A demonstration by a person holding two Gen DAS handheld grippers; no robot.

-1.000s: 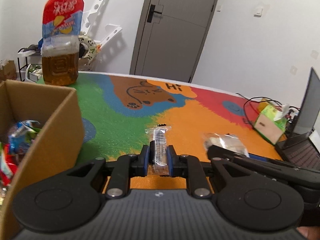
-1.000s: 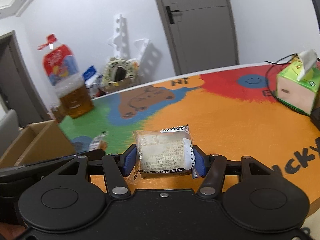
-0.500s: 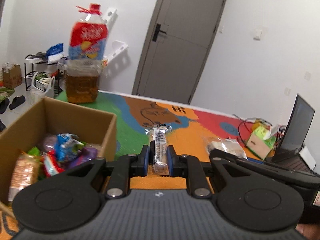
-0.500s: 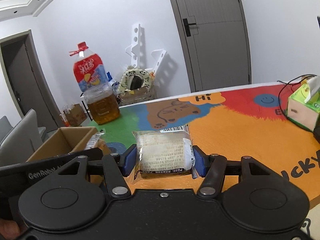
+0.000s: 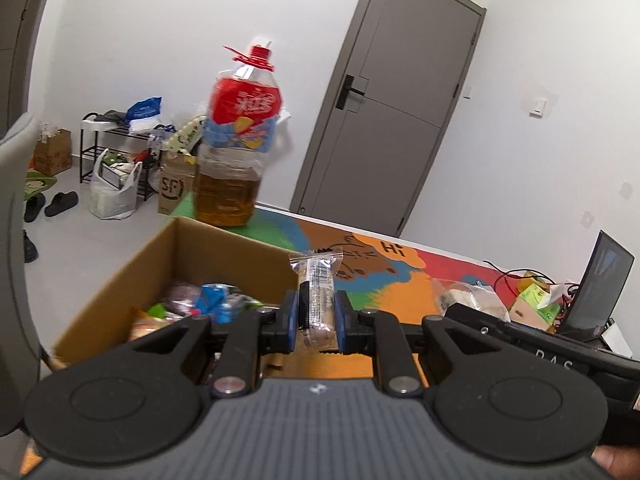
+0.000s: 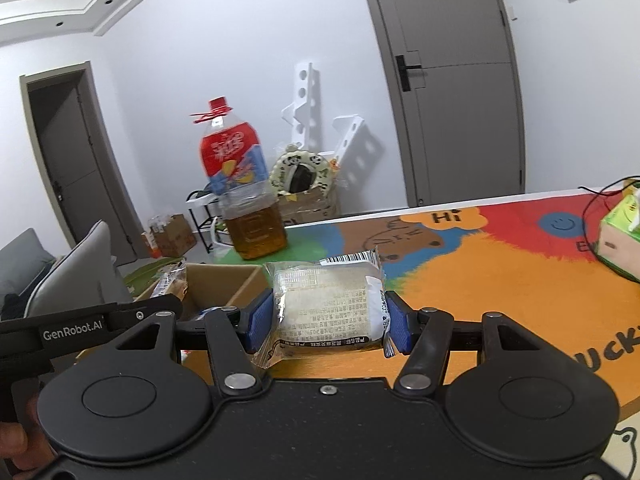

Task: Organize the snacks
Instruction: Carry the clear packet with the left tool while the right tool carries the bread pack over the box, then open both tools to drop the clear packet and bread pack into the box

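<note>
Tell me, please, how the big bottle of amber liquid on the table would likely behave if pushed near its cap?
The bottle would probably tip rather than slide: it stands tall on a fairly narrow base. The amber liquid fills only its lower part, so it may slosh yet keep the weight low. The clear plastic wall looks thin, so it could flex a little.

Blue pads (image 5: pixel 291 322) line the black left gripper (image 5: pixel 316 322); its clear snack stick wrapper (image 5: pixel 316 296) shows brown filling. Ahead, a brown cardboard box (image 5: pixel 120 284) holds multicoloured packets, beyond it a red-labelled bottle (image 5: pixel 236 148) of amber liquid. The table mat (image 6: pixel 500 280) is orange, red, blue, green.
</note>
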